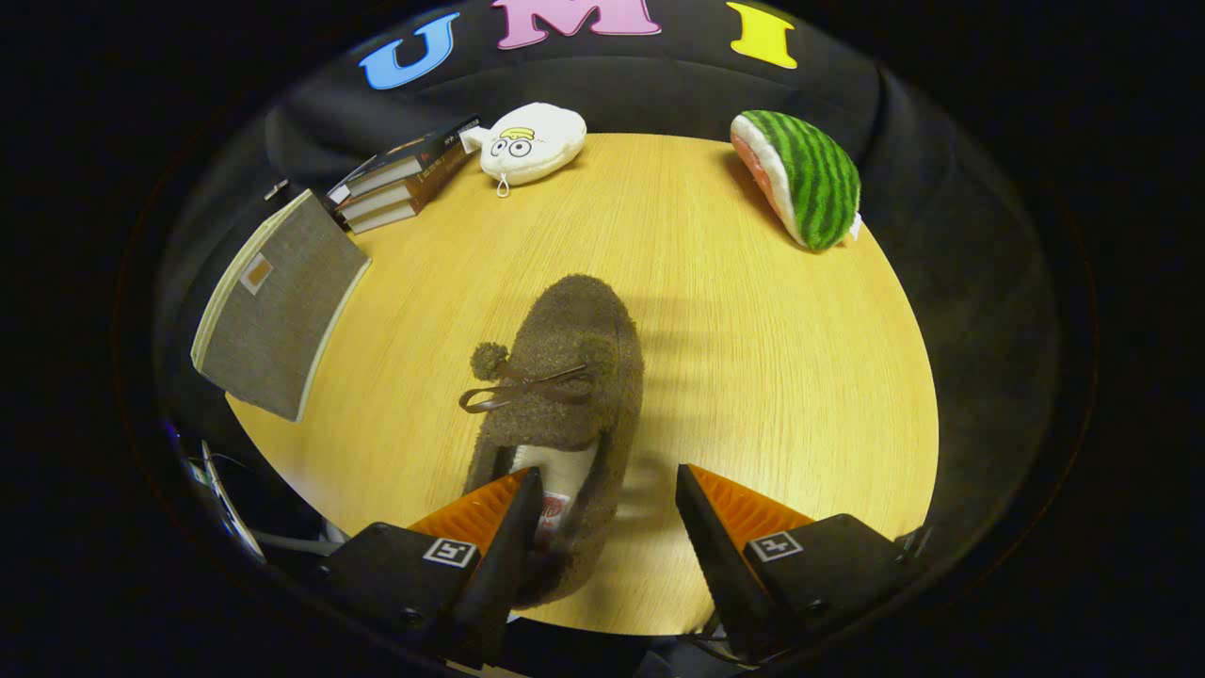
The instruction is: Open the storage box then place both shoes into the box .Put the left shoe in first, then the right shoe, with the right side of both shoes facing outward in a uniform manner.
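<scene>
A brown fuzzy slipper (565,377) with a ribbon bow and pompoms lies on the round wooden table (772,377), toe pointing away from me. Its heel end sits between my fingers. My gripper (607,490) is open: the left finger (513,527) is over the slipper's white-lined opening, the right finger (701,527) stands clear of the slipper's right side with table showing in the gap. A grey fabric storage box (278,301) with a cream rim stands at the table's left edge, beyond and left of the fingers.
A stack of books (405,179) lies at the far left of the table beside the box. A white plush toy (527,141) sits at the far edge, and a watermelon-slice plush (805,174) at the far right. Cables hang below the table's near left edge.
</scene>
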Demonstrator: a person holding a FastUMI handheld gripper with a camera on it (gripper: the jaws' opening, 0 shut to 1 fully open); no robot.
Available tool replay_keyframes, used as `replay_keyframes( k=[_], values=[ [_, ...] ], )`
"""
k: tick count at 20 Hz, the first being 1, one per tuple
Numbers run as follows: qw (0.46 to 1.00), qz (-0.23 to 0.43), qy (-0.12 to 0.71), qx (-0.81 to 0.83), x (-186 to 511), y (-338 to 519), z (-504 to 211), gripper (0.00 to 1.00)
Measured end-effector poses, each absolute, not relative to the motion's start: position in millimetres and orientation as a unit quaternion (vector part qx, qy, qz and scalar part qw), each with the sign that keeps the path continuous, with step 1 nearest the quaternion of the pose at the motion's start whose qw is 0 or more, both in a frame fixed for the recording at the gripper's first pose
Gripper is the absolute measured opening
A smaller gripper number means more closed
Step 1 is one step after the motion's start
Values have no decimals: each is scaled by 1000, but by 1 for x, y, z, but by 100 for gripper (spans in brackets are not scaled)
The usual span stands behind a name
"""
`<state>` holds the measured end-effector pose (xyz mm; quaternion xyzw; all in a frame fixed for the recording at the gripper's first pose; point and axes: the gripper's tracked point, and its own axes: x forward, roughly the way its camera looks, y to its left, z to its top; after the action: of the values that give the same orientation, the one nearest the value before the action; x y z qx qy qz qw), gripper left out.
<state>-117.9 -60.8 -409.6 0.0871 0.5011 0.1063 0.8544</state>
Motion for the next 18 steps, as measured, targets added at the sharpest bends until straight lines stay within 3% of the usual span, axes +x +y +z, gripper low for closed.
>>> replay_keyframes(
  k=[3, 6, 8, 10, 18],
  values=[
    [870, 102, 475, 87, -95, -57, -413, 75],
    [871, 71, 477, 97, -84, -62, -420, 33],
    [870, 53, 477, 113, -81, -66, -419, 11],
    [864, 54, 486, 121, -87, -67, -418, 7],
    [872, 42, 462, 153, -82, -71, -357, 7]
  ],
)
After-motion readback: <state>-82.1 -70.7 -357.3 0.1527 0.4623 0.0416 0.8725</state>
